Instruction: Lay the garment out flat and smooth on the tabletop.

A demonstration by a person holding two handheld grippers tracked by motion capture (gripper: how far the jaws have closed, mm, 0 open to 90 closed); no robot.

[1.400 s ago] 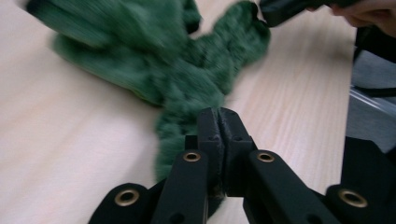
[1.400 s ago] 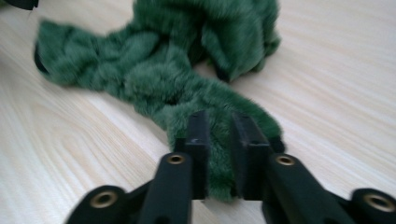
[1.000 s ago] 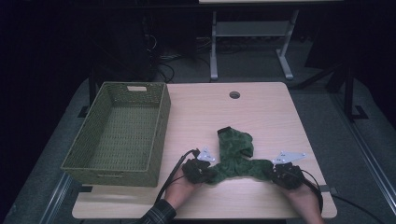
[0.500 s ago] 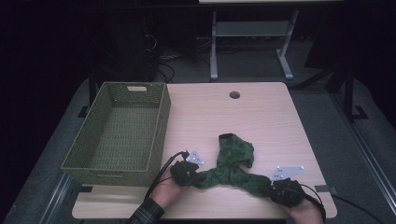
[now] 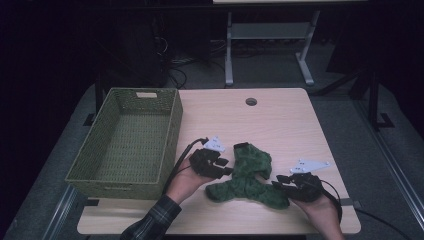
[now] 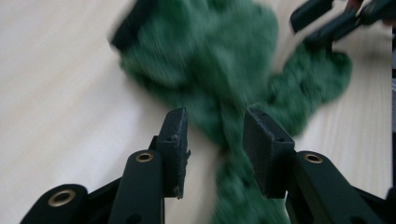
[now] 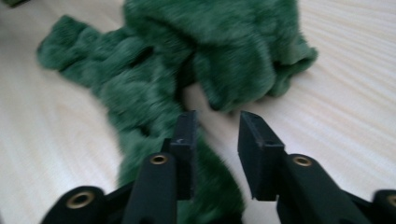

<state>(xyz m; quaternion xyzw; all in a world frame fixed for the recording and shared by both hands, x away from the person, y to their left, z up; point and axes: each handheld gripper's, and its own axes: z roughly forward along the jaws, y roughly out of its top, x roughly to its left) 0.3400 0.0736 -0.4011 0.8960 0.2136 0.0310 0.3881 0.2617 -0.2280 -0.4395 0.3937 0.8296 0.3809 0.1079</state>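
Black jaws of the left gripper (image 6: pixel 215 149) stand parted, with a strand of the green cloth (image 6: pixel 219 84) running up between the pads but not pinched by them. The right gripper (image 7: pixel 217 140) is likewise parted; the cloth lies under and beside its left jaw, and bare wood shows in the gap, so it grips nothing.

Fuzzy and deep green, the cloth (image 5: pixel 247 175) looks like plush or chenille, bunched into thick rumpled lobes, with a dark band or edge at its far end. It lies on the near half of the pale wood table (image 5: pixel 280 120), between the two grippers, the left gripper (image 5: pixel 212 162) at its left side and the right gripper (image 5: pixel 292 185) at its near right end.

Left of it stands a green woven basket (image 5: pixel 170 135), with a pale tag at its far rim; any writing there is too small to read.
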